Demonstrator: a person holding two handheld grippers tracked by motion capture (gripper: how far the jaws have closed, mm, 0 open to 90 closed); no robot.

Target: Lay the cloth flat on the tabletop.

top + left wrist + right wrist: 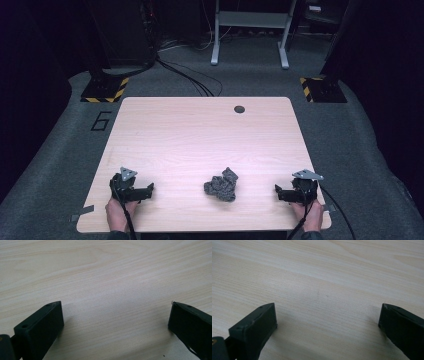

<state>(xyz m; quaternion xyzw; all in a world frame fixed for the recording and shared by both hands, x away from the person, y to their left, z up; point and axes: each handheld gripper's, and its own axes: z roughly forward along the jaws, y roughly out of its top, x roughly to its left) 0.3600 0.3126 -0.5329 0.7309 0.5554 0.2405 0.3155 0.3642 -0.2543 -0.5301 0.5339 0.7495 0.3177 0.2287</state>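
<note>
The person's forearms are cut off at the near edge of the high view, and the grey cloth (221,185) is too crumpled to make out its shape. The left gripper (148,189) rests near the table's (200,135) near left corner, jaws spread wide over bare wood. The right gripper (278,190), near the right corner, likewise stands wide apart, holding nothing. The cloth lies between them, touching neither.

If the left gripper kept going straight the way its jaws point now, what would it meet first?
Probably the crumpled grey cloth. In the high view the left gripper, jaws open and empty, points across the table toward it. Its own view shows bare wood ahead, so it may be angled down and touch the tabletop first.
</note>
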